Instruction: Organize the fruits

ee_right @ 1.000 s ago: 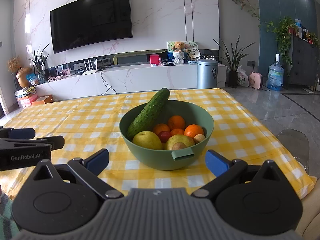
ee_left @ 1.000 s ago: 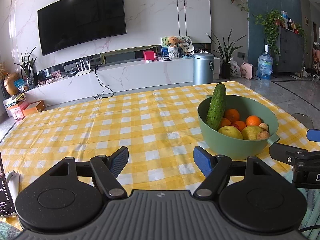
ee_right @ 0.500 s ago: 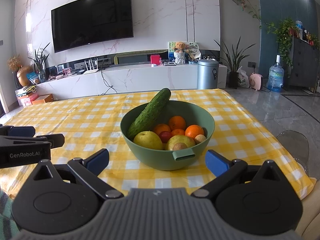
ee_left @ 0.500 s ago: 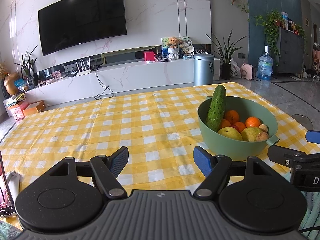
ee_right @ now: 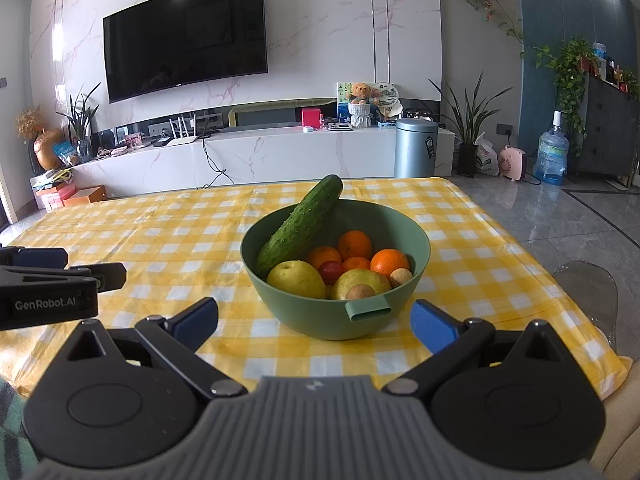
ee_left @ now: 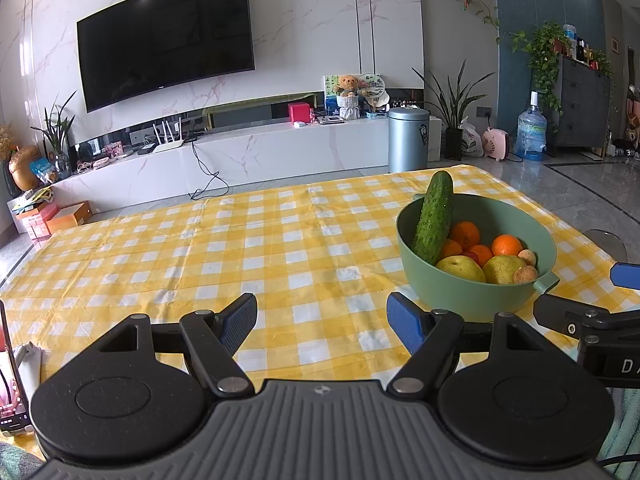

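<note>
Tipping is the likeliest trouble: the cucumber (ee_right: 299, 224) leans steeply against the back-left rim of the green bowl (ee_right: 336, 316), its tip poking out past the rim at about 11 o'clock, so I judge a careless pull or a knock on the rim could lever it out onto the yellow checked tablecloth (ee_right: 160, 240) or rock the bowl. Small round pieces could also roll off the pile if a larger fruit beneath them is lifted first.

Inside the bowl, the cucumber fills the left side; a yellow pear (ee_right: 296, 280) lies at 7 o'clock and a second pear (ee_right: 360, 284) at 5 o'clock, with a small tan round fruit (ee_right: 360, 293) resting on it and another at 3 o'clock. Oranges (ee_right: 354, 245) sit toward the back and right, and a small red fruit (ee_right: 331, 271) shows between them at the centre.

Both tools are empty. The right gripper (ee_right: 314, 320) has its jaws spread wide, with the bowl directly ahead at 12 o'clock, near but not touched. The left gripper (ee_left: 322, 318) is likewise spread wide over bare cloth, the bowl off at its 2 o'clock.
</note>
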A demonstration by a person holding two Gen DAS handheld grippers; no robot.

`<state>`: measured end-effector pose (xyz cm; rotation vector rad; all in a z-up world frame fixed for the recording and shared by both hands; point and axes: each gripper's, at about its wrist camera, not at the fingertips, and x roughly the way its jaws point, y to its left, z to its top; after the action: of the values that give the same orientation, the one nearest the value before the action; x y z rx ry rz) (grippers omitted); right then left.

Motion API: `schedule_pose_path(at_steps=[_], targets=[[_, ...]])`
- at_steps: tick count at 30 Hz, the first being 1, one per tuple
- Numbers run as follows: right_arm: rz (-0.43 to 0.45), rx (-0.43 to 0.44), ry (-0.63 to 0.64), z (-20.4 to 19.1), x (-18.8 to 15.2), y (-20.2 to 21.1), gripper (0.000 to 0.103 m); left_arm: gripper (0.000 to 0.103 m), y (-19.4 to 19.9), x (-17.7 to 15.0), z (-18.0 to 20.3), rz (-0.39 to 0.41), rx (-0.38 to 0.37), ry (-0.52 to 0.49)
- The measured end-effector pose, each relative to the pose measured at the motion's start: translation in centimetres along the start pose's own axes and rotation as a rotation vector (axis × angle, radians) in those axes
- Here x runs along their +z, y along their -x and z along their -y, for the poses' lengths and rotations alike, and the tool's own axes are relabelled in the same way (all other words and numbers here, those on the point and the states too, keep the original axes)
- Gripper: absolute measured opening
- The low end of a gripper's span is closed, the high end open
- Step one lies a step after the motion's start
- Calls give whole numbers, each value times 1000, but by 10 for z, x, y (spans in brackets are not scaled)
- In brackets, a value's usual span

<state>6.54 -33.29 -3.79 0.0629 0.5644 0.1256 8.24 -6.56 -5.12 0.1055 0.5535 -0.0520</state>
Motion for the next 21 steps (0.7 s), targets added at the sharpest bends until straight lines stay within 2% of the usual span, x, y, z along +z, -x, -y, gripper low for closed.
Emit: schedule_pose_path(at_steps=[21], targets=[[-8, -4, 11, 0, -1, -1, 99, 87, 3, 2, 0, 24, 0, 7]])
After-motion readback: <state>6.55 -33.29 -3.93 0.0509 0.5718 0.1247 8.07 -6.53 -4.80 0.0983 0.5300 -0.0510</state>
